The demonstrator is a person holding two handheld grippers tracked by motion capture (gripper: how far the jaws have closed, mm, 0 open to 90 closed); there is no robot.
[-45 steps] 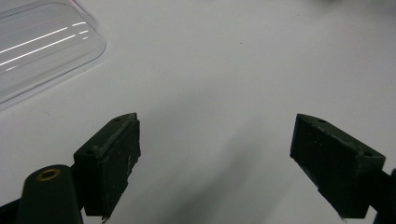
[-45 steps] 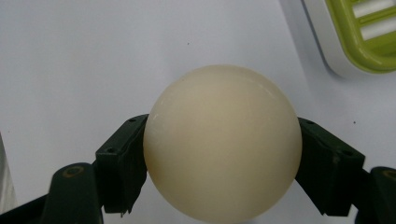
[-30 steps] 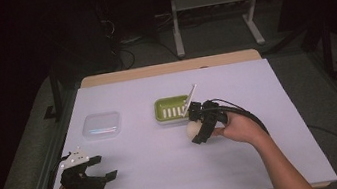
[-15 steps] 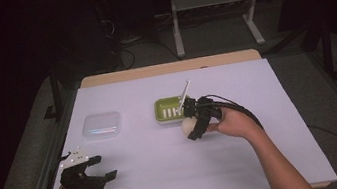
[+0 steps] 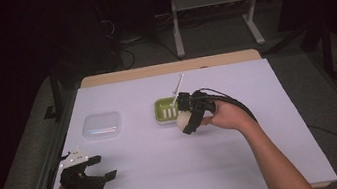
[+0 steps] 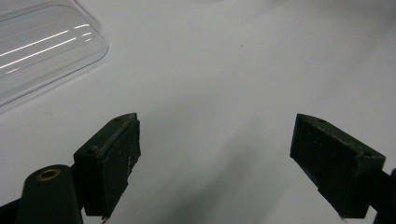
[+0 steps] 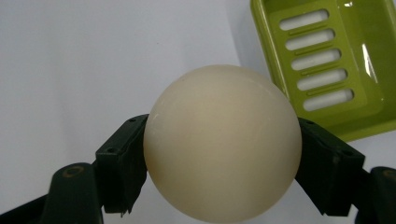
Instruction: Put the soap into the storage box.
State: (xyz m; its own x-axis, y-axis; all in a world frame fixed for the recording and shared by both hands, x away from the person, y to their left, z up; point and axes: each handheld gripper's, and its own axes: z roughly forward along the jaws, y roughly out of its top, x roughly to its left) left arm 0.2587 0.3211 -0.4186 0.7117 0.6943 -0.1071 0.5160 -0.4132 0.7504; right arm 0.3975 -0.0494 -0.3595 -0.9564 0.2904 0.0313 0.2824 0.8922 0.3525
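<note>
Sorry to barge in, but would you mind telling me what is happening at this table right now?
A person at a white-covered table holds a two-jaw gripper in each hand. The right gripper is clamped on a smooth cream-coloured ball, held just beside a green slotted plastic dish. The left gripper sits open near the table's front left corner, holding nothing. A clear plastic lid lies flat on the table to the left of the dish.

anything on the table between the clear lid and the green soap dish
Nothing: in the high view, the stretch between the clear lid and the green soap dish is bare white table cover.
</note>
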